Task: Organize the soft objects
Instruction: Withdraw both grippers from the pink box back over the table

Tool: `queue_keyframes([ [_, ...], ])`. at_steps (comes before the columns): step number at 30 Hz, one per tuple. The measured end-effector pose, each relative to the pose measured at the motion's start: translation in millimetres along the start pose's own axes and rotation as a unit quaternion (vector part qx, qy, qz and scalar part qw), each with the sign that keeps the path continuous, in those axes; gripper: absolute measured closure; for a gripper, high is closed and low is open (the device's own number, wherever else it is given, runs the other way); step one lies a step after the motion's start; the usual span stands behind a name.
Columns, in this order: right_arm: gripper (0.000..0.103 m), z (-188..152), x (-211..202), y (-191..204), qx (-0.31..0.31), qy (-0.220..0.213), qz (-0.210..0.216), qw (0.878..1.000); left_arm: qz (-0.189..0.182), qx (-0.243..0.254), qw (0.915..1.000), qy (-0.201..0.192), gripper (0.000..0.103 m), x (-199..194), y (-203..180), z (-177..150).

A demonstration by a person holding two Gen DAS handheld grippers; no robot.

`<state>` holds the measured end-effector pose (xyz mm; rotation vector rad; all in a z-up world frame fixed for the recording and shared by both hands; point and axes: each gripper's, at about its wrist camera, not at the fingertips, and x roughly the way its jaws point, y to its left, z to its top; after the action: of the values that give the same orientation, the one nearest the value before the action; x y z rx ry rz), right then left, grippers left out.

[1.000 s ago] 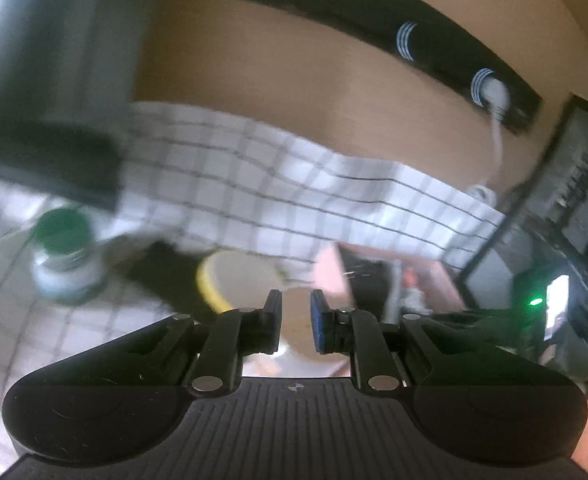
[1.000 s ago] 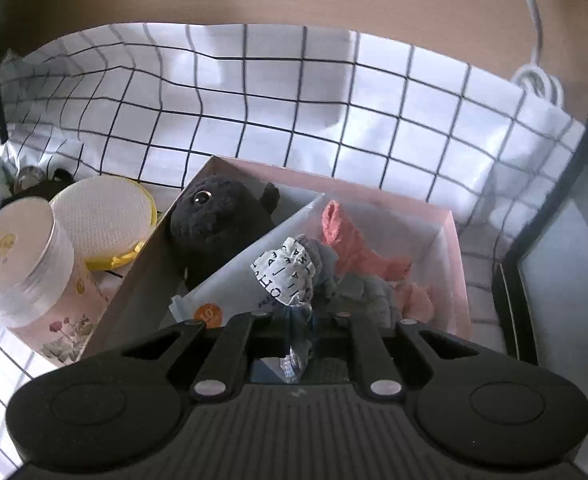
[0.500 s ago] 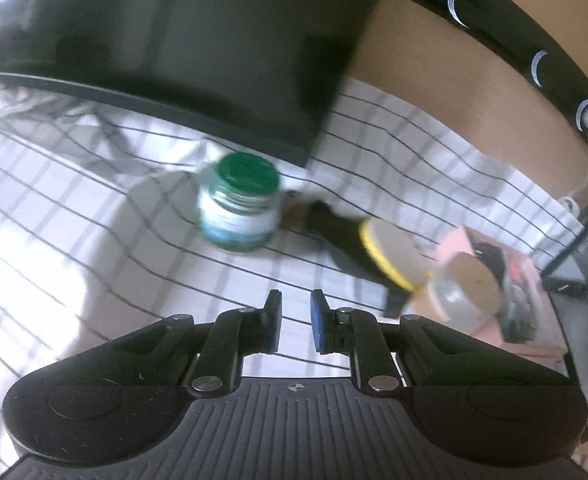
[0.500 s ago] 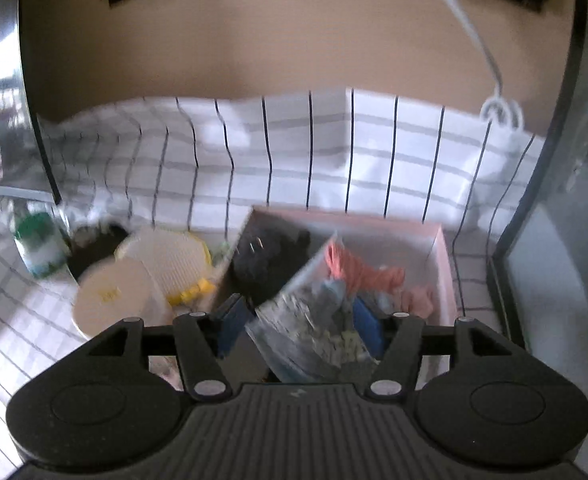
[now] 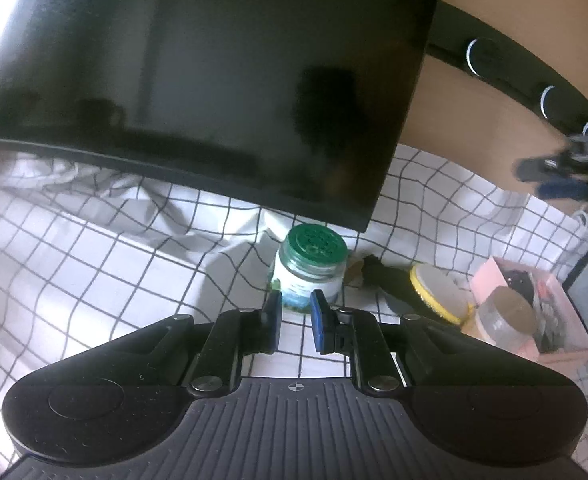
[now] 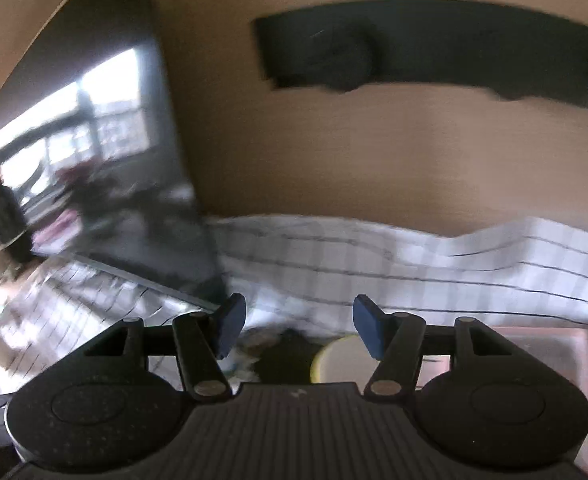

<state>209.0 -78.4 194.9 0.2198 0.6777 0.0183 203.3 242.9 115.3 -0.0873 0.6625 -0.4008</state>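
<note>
L gripper (image 5: 296, 322): jaws nearly together, nothing between pads, just checked cloth (image 5: 94, 280) showing thru the slit. R gripper (image 6: 299, 330): jaws apart w/ nothing in gap; view badly blurred. R jaws opened within this last sec, but steady for the last half of it.

Pink box (image 5: 534, 312) w/ soft stuff sits at right edge of the L view, lower-mid; dark plush & bits inside, too small to sort. In R view only a pink strip of box wall (image 6: 534, 332) at lower right, mostly behind the gripper body.

Key relation: soft candidates outside box = yellow-rimmed round pad (image 5: 440, 292) and black item (image 5: 390, 276) beside it, lying right of centre in the L view, between green-lid jar (image 5: 309, 268) and box. Right of & slightly beyond L claw; jar dead ahead, not soft, likely skip. In R view the pad (image 6: 338, 360) sits bottom centre, right under the open jaws. R looks nearer and readier. Pad tilted, leaning toward round tin (image 5: 506, 316); approach prob. across its rim.
</note>
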Motion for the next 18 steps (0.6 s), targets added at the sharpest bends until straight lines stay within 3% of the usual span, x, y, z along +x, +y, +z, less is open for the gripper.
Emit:
queue_keyframes([
  [5, 0.043, 0.9, 49.4, 16.1, -0.052, 0.083, 0.010, 0.995, -0.014, -0.023, 0.9995, 0.017, 0.086, 10.5, 5.8, -18.2],
  [12, 0.043, -57.0, 127.4, 58.9, -0.180, 0.138, -0.054, 0.972, -0.040, -0.040, 0.9972, 0.050, 0.086, 20.8, 6.9, -52.9],
  [15, 0.044, -80.8, 155.8, 72.7, -0.224, 0.154, -0.075, 0.960, -0.027, -0.054, 0.9970, 0.048, 0.086, 14.6, 21.8, -59.1],
  [17, 0.055, -90.6, 169.0, 78.4, -0.250, 0.153, -0.100, 0.951, -0.010, -0.067, 0.9965, 0.048, 0.086, 12.1, 34.4, -60.2],
  [18, 0.073, -93.8, 173.8, 80.5, -0.262, 0.151, -0.108, 0.947, -0.001, -0.076, 0.9959, 0.049, 0.086, 11.3, 41.7, -61.1],
])
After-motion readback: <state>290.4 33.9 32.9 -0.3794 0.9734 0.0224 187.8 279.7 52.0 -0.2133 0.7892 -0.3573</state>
